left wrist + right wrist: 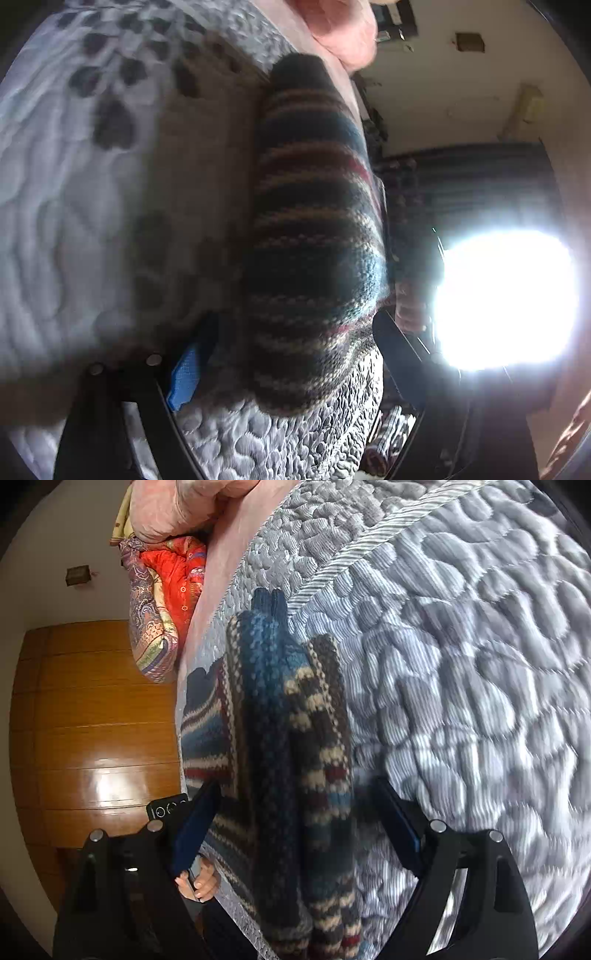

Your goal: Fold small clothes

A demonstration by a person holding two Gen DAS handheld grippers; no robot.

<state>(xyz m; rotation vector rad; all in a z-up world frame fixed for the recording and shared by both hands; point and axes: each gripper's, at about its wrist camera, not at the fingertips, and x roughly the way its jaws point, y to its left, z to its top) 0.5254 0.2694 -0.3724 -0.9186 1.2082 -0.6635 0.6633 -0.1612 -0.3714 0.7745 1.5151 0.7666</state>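
Bed (480,664), grey quilted cover. Knit (273,760), striped, folded in layers, lies at bed edge, long axis along edge, pointing away from both claws. Right claw (295,834) apart, straddling near end, no pinch. Left claw (291,354) apart, knit between. Risk: loose layers slip off edge, fold springs open.

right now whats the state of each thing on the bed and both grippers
striped knitted garment: folded into layers, lying on the quilt, between the right gripper's fingers
grey quilted bedcover: spread flat, bumpy stitched surface
left gripper: fingers apart, knit between them, contact unclear
right gripper: fingers apart either side of the knit, grip unclear
pink pillow: resting at the bed's far end
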